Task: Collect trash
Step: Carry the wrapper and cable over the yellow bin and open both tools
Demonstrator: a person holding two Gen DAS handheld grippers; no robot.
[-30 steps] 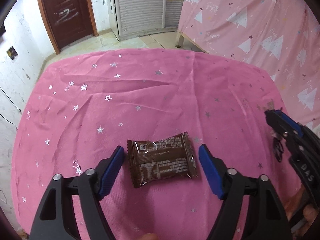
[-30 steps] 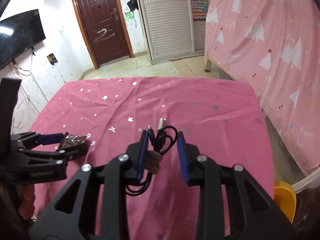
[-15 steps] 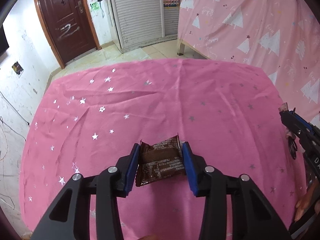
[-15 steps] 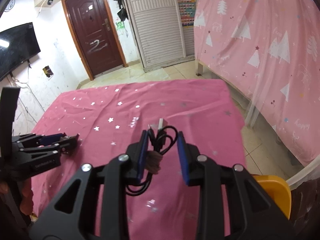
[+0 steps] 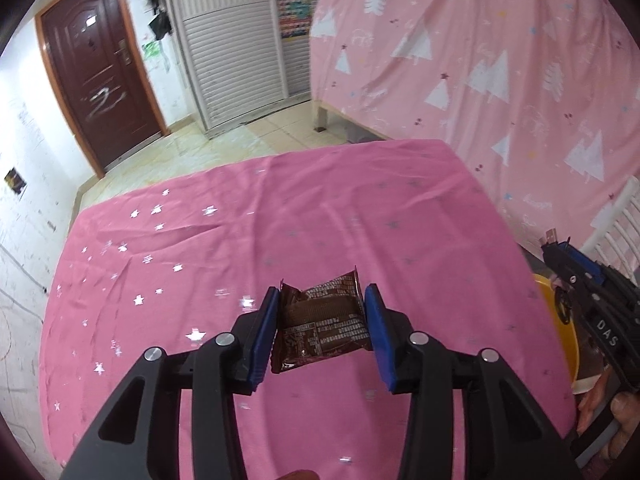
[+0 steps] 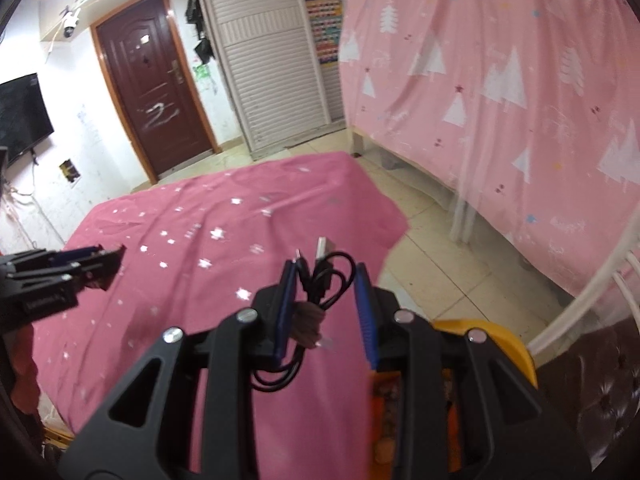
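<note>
Left tongs [image 5: 321,322] clamp the brown foil snack wrapper [image 5: 322,327]; right tongs [image 6: 325,306] pinch the coiled black USB cable [image 6: 320,280], probably headed for the yellow bin [image 6: 496,340].

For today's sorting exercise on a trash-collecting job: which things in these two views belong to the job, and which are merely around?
Part of the job:
- brown snack wrapper, in the left hand-held gripper
- black cable bundle, in the right hand-held gripper
- yellow bin

Merely around:
- pink starred cloth
- door
- tree-print curtain

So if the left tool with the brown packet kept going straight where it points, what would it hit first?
Probably the pink tablecloth. The left tool, gripping the brown wrapper, tilts downward over bare cloth with nothing else ahead. Where exactly it would land is hard to judge in this warped view.
</note>
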